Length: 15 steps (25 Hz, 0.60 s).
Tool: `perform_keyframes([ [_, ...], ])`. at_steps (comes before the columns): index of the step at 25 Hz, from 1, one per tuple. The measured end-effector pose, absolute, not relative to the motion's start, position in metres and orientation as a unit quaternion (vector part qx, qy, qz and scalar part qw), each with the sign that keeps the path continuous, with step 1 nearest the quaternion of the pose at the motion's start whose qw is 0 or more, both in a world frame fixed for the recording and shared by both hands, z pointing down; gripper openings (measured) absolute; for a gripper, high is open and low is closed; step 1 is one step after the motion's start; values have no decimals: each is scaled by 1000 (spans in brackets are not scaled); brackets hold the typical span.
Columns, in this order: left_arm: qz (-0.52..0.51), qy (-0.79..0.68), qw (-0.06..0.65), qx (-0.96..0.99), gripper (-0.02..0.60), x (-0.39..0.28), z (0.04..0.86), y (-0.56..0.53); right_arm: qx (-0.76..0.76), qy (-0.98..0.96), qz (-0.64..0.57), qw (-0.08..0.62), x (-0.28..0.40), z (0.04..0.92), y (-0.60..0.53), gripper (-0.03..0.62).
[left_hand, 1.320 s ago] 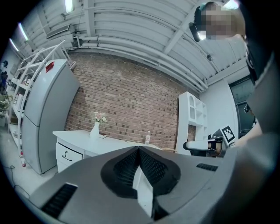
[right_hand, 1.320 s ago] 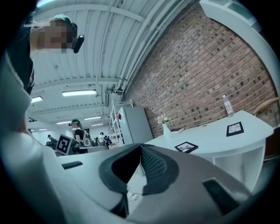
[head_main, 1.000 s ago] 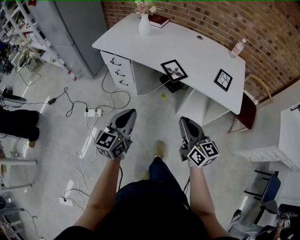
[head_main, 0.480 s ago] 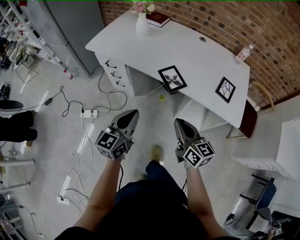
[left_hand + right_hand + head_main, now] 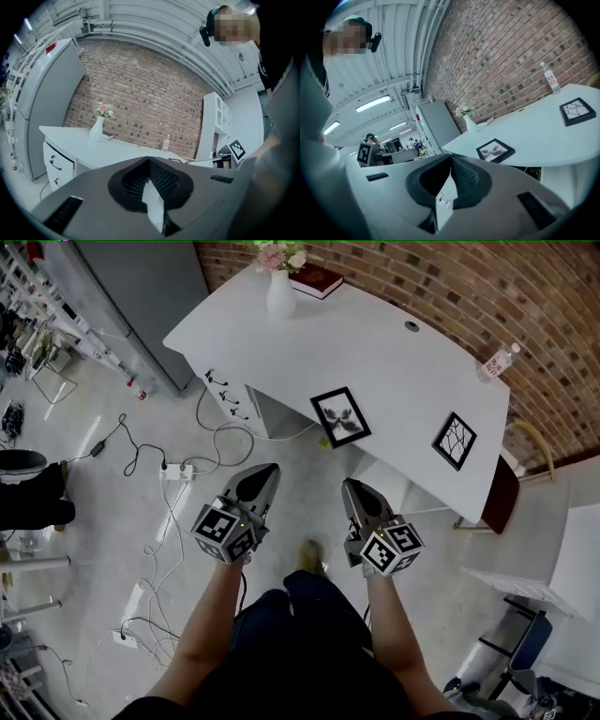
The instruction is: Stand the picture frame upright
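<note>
Held left gripper [image 5: 263, 472] and right gripper [image 5: 351, 487] pressed together on nothing, pointed toward the desk [image 5: 394, 362], short of its front edge, probably readied for approach. Found the picture frame [image 5: 341, 416] lying flat near that edge, second frame [image 5: 455, 440] flat further along, both untouched

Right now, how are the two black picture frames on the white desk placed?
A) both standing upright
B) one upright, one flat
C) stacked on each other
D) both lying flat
D: the nearer picture frame and the farther picture frame both lie flat, faces up, apart from each other on the white desk.
</note>
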<state>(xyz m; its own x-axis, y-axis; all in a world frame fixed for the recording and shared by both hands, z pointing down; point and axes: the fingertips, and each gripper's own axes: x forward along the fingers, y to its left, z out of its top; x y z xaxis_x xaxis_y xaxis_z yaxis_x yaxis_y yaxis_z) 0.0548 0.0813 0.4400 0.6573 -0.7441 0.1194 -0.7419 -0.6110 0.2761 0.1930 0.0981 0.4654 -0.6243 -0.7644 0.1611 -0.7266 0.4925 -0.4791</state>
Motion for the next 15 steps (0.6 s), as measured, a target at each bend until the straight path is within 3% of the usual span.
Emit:
perform_keyframes([
  [15,22,-393,189,899,2,96,485,57,-416,849,-323,54,198,510,63,3],
])
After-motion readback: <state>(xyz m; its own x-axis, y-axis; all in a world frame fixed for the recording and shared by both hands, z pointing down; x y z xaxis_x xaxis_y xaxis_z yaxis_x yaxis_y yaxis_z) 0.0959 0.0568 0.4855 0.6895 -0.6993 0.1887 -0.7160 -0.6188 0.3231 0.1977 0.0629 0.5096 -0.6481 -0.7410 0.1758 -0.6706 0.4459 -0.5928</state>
